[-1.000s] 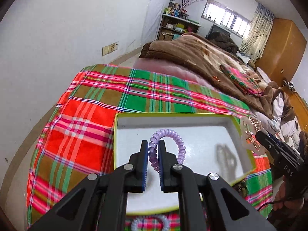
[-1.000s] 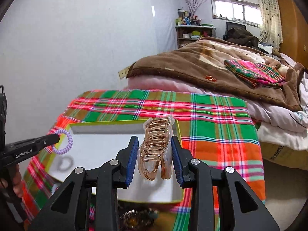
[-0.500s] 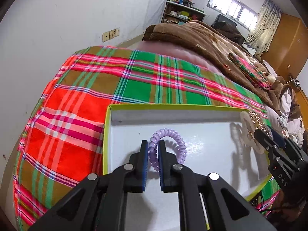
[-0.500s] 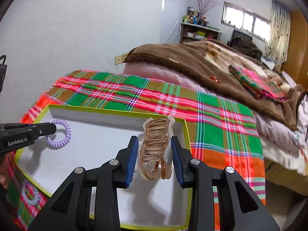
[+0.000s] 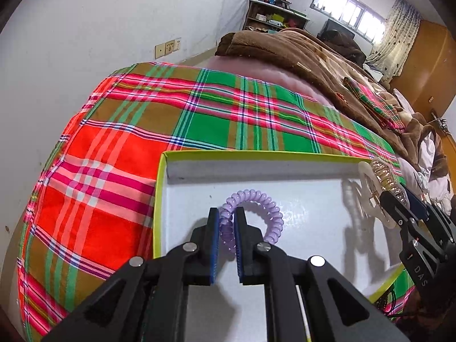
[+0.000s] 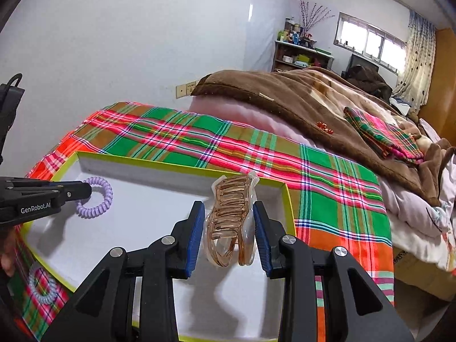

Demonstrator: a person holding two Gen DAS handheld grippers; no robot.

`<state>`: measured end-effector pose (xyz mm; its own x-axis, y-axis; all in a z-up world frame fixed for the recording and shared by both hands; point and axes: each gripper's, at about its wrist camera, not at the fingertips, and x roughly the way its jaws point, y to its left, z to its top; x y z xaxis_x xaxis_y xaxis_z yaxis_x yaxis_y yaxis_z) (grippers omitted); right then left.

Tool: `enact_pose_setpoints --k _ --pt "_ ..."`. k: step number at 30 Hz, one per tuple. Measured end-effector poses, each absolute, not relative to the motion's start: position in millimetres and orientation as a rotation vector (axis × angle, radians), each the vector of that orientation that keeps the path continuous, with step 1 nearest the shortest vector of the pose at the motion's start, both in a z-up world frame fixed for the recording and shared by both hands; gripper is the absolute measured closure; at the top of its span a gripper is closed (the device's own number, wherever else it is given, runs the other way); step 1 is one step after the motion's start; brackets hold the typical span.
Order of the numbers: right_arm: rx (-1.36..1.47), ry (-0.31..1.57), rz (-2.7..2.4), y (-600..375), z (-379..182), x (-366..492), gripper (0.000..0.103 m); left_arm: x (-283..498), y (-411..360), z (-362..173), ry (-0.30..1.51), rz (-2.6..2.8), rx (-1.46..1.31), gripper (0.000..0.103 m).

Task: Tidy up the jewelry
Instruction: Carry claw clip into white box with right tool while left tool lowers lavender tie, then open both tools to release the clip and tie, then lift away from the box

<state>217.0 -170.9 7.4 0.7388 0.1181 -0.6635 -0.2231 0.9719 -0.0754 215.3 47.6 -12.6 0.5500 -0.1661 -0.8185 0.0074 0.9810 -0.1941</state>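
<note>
Your left tongs (image 5: pixel 227 225) are clamped on the purple coil tie (image 5: pixel 250 216); your right tongs (image 6: pixel 229 228) grip the amber claw clip (image 6: pixel 232 219). Both hang over the white tray (image 6: pixel 182 168) on the bed, seemingly just above its floor. Lower each until it rests, then release, keeping the 2 well apart.

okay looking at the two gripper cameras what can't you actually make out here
- Left wrist view: the near end of the white box is hidden behind the left hand-held gripper holding the purple coil hair tie.
- Right wrist view: the second coil hair tie on the plaid cloth is partly cut off by the fisheye edge.
- Both views: shelf items are too small to identify.
</note>
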Motion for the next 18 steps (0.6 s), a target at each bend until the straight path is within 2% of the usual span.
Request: enact_pose_setpoints --k 3,10,13,18 --pt "-0.146 0.714 0.199 -169.5 7.6 216.8 0.068 214.3 48.2 -11.5 0.98 -0.1 -0.174 0.086" --pt "-0.144 0.703 0.191 -163.8 7.5 216.3 0.067 212.2 49.0 -10.7 0.978 -0.093 -0.172 0.086" --pt "-0.144 0.702 0.19 -162.6 7.8 214.0 0.067 211.3 48.4 -9.7 0.974 -0.091 -0.166 0.08" --pt "-0.184 0.67 0.208 -151.4 12.9 207.2 0.067 210.4 49.5 -9.1 0.97 -0.087 -0.166 0.077"
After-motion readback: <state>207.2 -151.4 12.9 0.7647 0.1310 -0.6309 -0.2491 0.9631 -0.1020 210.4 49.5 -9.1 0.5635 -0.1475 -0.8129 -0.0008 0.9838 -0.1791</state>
